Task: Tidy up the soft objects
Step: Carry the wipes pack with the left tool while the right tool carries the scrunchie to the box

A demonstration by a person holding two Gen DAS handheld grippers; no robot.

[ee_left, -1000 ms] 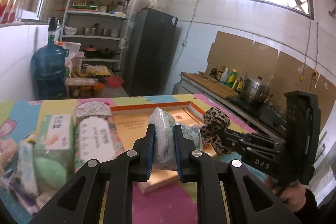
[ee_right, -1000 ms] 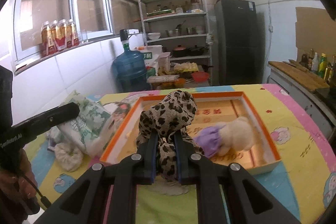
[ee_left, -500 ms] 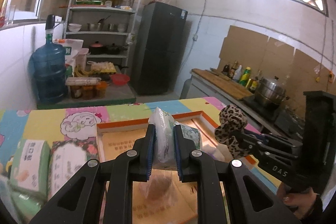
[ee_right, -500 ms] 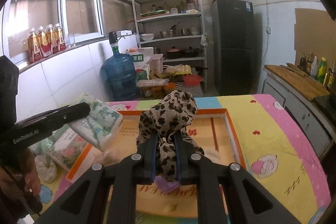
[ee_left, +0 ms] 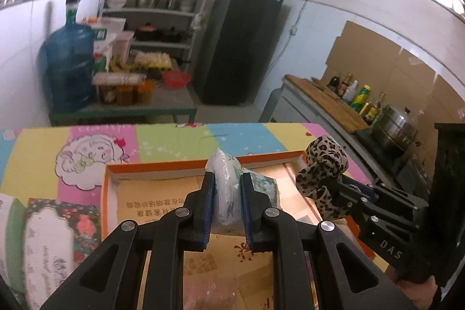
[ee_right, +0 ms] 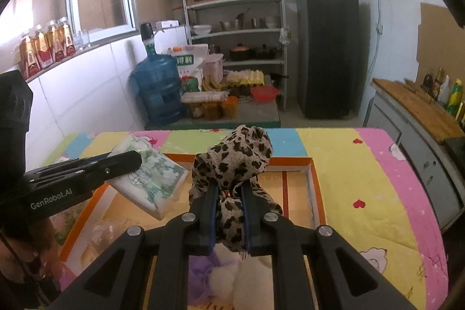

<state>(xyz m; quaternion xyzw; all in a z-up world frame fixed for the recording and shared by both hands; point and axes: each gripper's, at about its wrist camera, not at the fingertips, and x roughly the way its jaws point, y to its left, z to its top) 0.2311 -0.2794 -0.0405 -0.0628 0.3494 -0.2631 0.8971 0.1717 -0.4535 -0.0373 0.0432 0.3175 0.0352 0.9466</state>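
Leopard-print fabric, a soft bundle (ee_right: 232, 164), sits pinched between the blue-padded jaws of the right gripper (ee_right: 229, 212); part of the cloth bulges above the fingertips and a fold hangs below them. The bundle is held in the air over the orange-rimmed box (ee_right: 315, 179), whose floor is tan card with red print. In the left wrist view the same bundle (ee_left: 324, 167) appears at 3 o'clock, over the box's right side.

Left gripper (ee_left: 228, 204): jaws pressed onto the crimped end of a plastic-wrapped tissue pack (ee_left: 226, 191), white with green print. Pack also held aloft, over the box's far half. In the right wrist view the pack (ee_right: 151, 182) hangs at 9 o'clock, tilted, one corner down toward the box floor.

Inside the box, at 6 o'clock in the right wrist view: a pale plush toy (ee_right: 223, 278) with a purple part, partly hidden by the gripper.

Box rests on a table under a multicolour cartoon cloth (ee_right: 357, 173). More wrapped tissue packs (ee_left: 49, 234) lie on the cloth at 8 o'clock in the left wrist view, outside the box, blurred.

A hand (ee_right: 26, 260) grips the left gripper's handle at the right wrist view's lower left edge.
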